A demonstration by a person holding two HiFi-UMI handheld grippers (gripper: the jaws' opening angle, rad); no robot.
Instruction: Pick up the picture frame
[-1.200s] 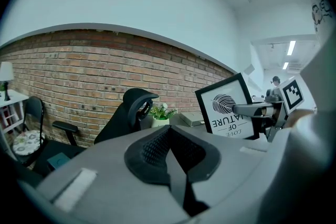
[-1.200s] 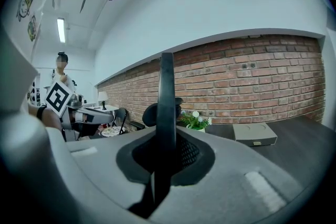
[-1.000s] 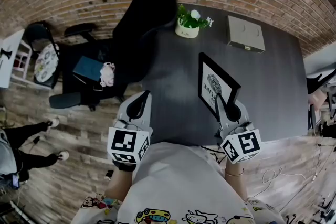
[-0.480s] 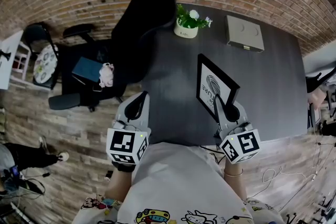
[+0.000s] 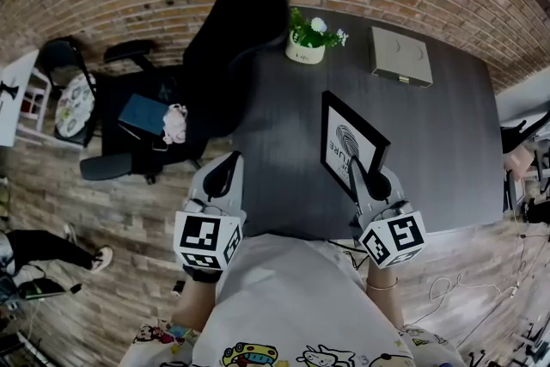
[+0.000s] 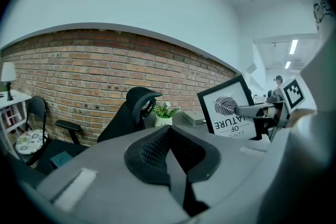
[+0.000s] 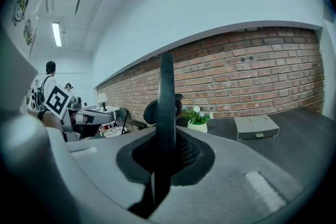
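The black picture frame with a white leaf print stands tilted above the dark table. My right gripper is shut on the frame's near edge. In the right gripper view the frame shows edge-on as a dark bar between the pads. In the left gripper view the frame shows its face, print upside down, with the right gripper clamped on it. My left gripper hangs left of the table's near corner, shut, with nothing between its fingers.
A potted plant and a flat grey box sit at the table's far side by the brick wall. A black office chair stands at the table's left. Another chair and a person's legs are further left.
The grippers and the frame keep their places. Only the person's legs on the floor at the far left have shifted.
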